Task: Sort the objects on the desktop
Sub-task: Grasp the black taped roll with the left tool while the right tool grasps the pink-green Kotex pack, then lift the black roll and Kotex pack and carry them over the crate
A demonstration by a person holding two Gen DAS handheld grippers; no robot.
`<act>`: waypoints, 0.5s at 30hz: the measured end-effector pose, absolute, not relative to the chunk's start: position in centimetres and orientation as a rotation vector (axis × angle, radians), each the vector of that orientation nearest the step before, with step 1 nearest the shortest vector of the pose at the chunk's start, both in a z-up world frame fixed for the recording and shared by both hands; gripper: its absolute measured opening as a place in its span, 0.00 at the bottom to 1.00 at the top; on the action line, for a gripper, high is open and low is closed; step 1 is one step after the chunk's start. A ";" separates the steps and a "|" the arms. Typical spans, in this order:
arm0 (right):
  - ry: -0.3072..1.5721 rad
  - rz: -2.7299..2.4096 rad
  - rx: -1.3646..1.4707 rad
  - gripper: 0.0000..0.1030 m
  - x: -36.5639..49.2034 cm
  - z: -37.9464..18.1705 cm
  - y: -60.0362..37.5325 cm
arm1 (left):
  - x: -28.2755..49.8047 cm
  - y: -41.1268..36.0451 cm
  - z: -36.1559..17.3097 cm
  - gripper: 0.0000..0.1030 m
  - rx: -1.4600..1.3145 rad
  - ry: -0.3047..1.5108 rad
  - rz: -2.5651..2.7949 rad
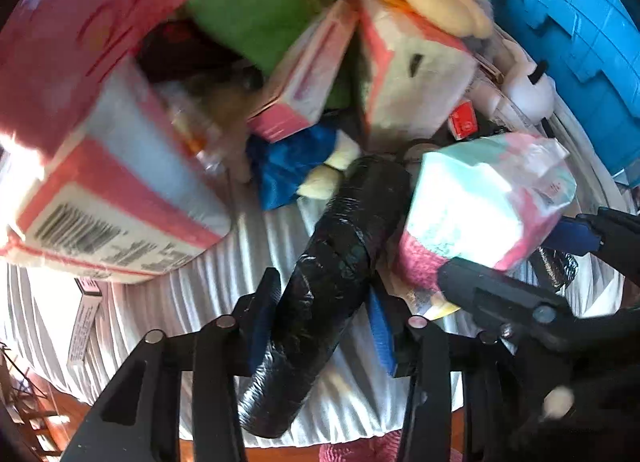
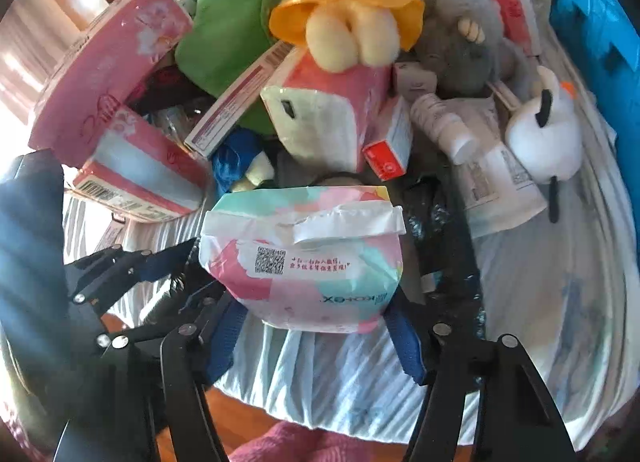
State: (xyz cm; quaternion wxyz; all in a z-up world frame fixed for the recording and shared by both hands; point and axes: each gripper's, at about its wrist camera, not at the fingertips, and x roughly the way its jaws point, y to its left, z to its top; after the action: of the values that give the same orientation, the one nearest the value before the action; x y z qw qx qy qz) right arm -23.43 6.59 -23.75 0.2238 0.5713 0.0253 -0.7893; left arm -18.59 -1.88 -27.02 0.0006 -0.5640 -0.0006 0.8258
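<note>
While both grippers work at the near edge of the pile, entries run big to small.
Cloth [image 2: 328,378]: white, pleated, under everything.
Bin [image 1: 568,22]: blue, far right.
Pile: pink boxes [image 1: 120,198], green plush [image 2: 224,22], grey plush [image 2: 452,22].
Pack [image 2: 308,258]: pastel, between right gripper [image 2: 320,338] pads, both touching; held.
Roll [image 1: 320,282]: black, on cloth, between left gripper [image 1: 320,326] pads; narrow, contact unclear.

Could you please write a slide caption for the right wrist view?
Right gripper closing on a pastel tissue pack before a heap of plush toys and boxes on a striped cloth.
</note>
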 end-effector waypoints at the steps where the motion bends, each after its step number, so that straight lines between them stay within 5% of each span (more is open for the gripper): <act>1: 0.084 -2.196 1.565 0.63 -23.3 -23.4 6.6 | -18.5 -1.5 -26.7 0.37 -1.762 0.003 2.603; 15: 0.073 -2.404 1.400 0.62 -24.3 -16.2 11.8 | -17.9 -0.9 -20.6 0.30 -1.523 0.004 2.715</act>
State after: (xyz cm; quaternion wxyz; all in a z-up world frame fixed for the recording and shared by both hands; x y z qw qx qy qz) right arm -24.28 11.76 -16.19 0.1781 0.4950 0.0257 -0.8500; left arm -17.88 -0.87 -20.56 0.0145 -0.4892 0.0012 0.8720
